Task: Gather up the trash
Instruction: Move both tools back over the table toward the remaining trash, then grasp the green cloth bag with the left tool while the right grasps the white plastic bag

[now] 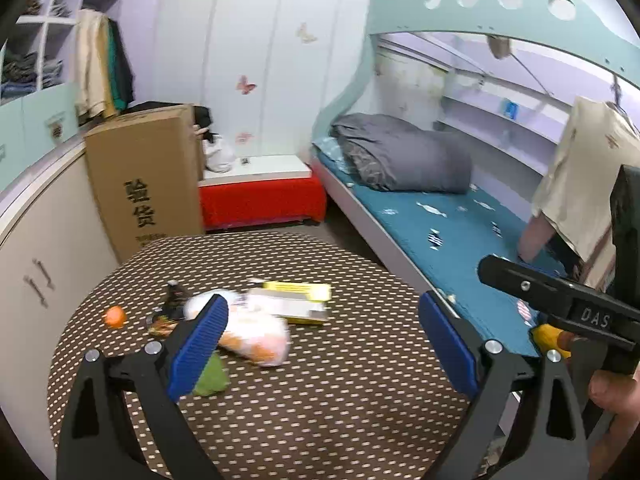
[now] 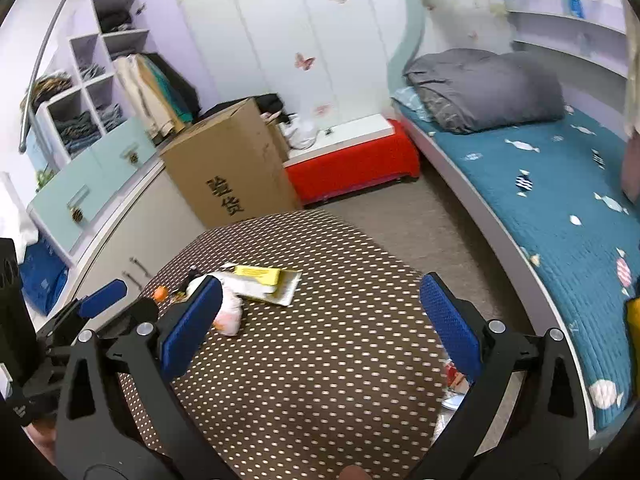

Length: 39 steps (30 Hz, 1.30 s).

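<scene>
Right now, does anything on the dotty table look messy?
Yes. Litter lies heaped at the far left of the polka-dot table: a crumpled plastic bag, a yellow flattened box, a green scrap and an orange bit.

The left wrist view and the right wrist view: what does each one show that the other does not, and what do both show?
Only the left wrist view shows the green scrap near its own pad, and the upper bunk rail with round holes. Only the right wrist view shows the blue bag by the cabinet and litter on the floor beside the table. Both show the dotted table, the yellow packet, the orange-white bag, the small orange piece, the cardboard box and both open claws: left, right.
</scene>
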Motion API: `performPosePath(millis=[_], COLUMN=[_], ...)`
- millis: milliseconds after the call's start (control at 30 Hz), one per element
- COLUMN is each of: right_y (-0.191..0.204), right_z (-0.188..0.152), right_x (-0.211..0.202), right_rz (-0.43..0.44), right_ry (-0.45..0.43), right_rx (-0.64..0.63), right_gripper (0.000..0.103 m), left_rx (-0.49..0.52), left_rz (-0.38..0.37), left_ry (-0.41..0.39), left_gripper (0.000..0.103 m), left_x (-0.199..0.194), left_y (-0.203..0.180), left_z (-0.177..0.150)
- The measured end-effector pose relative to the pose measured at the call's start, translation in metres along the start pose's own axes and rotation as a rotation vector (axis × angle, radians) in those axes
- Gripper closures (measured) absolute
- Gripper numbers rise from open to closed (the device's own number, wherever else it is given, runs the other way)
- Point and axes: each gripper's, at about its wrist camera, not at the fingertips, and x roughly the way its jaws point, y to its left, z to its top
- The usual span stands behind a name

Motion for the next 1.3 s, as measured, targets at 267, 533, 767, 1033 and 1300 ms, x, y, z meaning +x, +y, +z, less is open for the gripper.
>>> performPosePath(millis=[267,533,767,1033,1300], right_y=[0.035,0.063,0.087,0.109,0.13], right_z=[-0.008,-0.021,-0.031,-0.036,-0.048], right_x=[0.035,0.077,0.114,0.145,0.192], right_rz=[0.047,0.084,0.14,0.19,0.186], right_ry=[0.069,0.161,0.232,0.295,0.368], right_rx=[-0.071,-0.143,-0.193,-0.254,-0.279], right_gripper=[0.006,0.006,0.006,0.006,0.018], left_rx=[-0.112,-0.184,-0.197,-0.174,-0.212], left_rz=[0.064,0.133,0.14,0.133,0.085], left_ry=[0.058,0.141,0.201,0.245,0.244], left_gripper=[0.009,0.009,0.009,0.04,0.076], left_x=[0.011,0.042,0.079,0.11,0.084], left_y=[0.063,0.113,0.132,0.137,0.149], left_z=[-0.022,-0.051,-0.061,-0.066,-0.081])
